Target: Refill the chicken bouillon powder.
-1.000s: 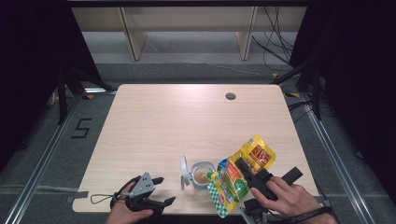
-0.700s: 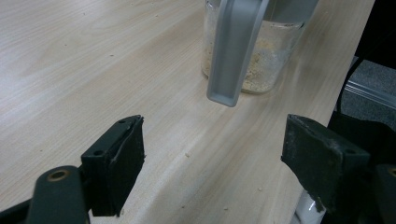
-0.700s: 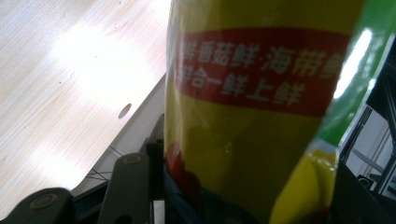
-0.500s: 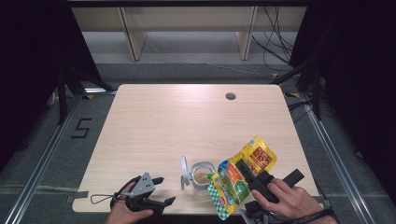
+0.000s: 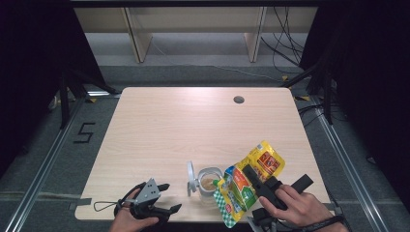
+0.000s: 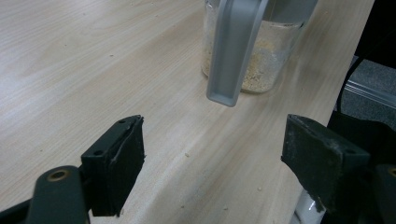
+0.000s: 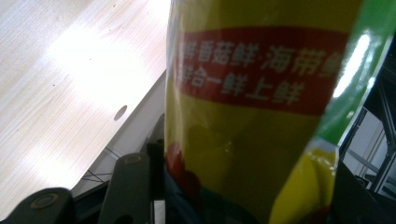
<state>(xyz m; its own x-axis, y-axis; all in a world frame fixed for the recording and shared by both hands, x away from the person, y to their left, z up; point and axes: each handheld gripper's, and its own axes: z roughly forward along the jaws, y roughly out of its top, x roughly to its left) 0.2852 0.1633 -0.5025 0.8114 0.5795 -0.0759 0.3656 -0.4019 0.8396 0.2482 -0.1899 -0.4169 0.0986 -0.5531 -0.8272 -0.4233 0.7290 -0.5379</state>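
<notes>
nothing has shifted in the last second: your right gripper (image 5: 258, 186) keeps its fingers clamped on the yellow pouch (image 5: 251, 179), tilted over the open jar (image 5: 209, 181) near the table's (image 5: 193, 125) front edge; your left gripper (image 5: 153, 199) rests open, so pouring isn't finished.

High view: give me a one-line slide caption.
Right gripper tilts a yellow-green pouch over an open glass jar; left gripper rests open nearby.

Right tongs (image 5: 251, 176) clamp the pouch (image 5: 246, 183) (tilted) — beside the jar (image 5: 209, 181).
</notes>
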